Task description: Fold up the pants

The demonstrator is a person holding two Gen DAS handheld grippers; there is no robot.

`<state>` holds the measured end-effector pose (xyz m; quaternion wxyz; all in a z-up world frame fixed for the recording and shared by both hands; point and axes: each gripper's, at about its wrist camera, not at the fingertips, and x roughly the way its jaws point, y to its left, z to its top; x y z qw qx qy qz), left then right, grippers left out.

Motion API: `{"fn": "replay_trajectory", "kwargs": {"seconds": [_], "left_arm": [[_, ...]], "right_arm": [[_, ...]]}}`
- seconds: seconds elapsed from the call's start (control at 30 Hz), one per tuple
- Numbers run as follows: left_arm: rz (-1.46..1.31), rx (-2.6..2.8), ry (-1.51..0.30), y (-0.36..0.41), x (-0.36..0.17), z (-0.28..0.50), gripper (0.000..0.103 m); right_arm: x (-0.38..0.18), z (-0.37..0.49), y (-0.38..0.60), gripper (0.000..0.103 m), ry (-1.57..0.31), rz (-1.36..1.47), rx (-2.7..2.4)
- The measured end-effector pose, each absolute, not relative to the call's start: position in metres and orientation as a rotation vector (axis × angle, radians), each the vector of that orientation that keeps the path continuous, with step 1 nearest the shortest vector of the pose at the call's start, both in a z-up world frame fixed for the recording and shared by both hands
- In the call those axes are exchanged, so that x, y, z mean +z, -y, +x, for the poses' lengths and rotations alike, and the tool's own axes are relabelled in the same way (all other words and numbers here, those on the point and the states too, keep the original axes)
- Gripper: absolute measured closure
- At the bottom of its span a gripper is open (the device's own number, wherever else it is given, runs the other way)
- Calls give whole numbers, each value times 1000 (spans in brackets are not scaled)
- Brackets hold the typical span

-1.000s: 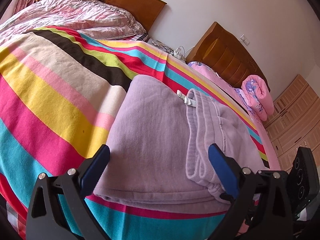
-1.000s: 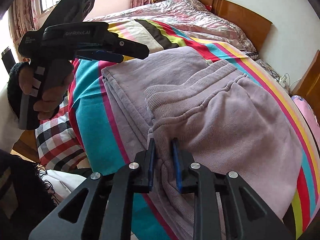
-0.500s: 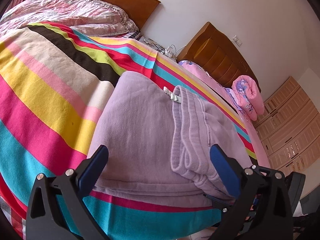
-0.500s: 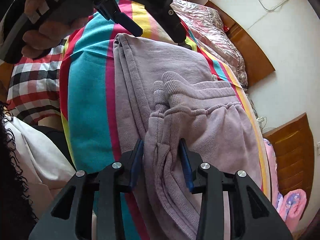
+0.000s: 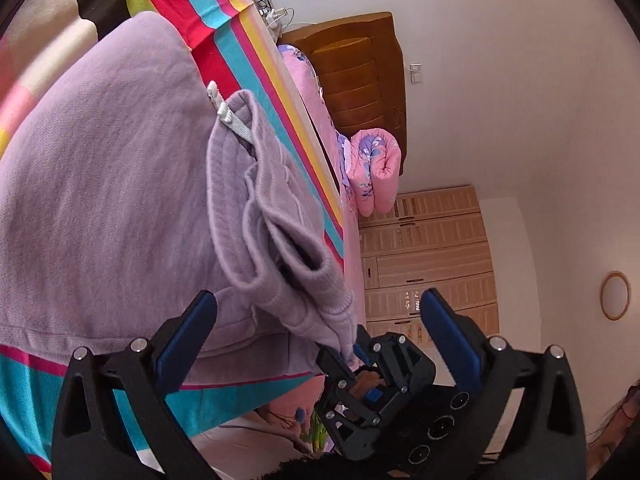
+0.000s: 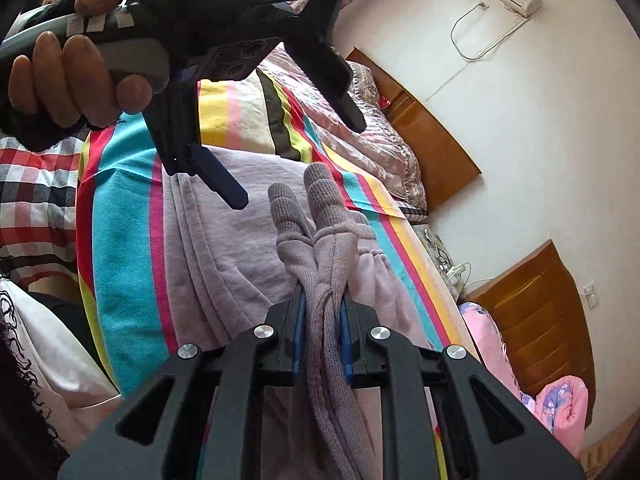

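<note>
Right gripper has just been closing — jaws now clamped on the bunched cuffs of the pants, which lie ahead on the bed. Left gripper is wide open and empty, beside the cuffs. Carry the cuffs over evenly, layers aligned — both views have rolled since earlier.

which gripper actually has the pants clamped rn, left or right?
The right gripper: its jaws have just closed on the bunched lilac pants. The left gripper is wide open with nothing pinched between its pads.
</note>
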<state>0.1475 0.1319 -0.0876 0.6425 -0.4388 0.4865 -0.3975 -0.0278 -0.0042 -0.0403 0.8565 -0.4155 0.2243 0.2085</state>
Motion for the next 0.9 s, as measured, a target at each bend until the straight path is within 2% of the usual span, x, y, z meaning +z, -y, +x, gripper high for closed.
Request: {"fn": "replay_trajectory", "kwargs": {"seconds": [0.2, 0.27, 0.33, 0.37, 0.4, 0.43, 0.47, 0.5, 0.57, 0.67, 0.77, 0.9], "left_arm": [[-862, -855, -1257, -75, -96, 175, 2], [-816, -814, -1244, -61, -96, 179, 6], [-705, -720, -1240, -50, -96, 178, 65], [-678, -706, -1230, -48, -96, 176, 67], [-680, -706, -1220, -49, -97, 175, 72], [-680, -702, -1208, -51, -97, 175, 73], [-680, -703, -1198, -53, -96, 174, 74], [-681, -707, -1192, -55, -96, 175, 74], [-682, -710, -1185, -56, -94, 176, 74], [-690, -714, -1182, -59, -93, 178, 74], [-689, -717, -1169, -58, -85, 178, 74], [-668, -710, -1145, -56, -66, 174, 75]], "right_arm": [[-45, -28, 1, 89, -467, -876, 445], [-50, -29, -1, 89, -475, -882, 448], [-50, -26, 2, 88, -483, -861, 433], [-49, -23, 5, 86, -506, -847, 445], [-48, -23, 9, 78, -518, -840, 453], [-44, -23, 18, 71, -505, -817, 447], [-37, -27, 32, 47, -486, -758, 440], [-26, -31, 50, 36, -476, -665, 439], [-9, -36, 100, 35, -507, -432, 411], [-11, -47, 174, 16, -610, -136, 314], [-36, -67, 195, 16, -700, -61, 276], [-67, -68, 169, 16, -743, -82, 234]]}}
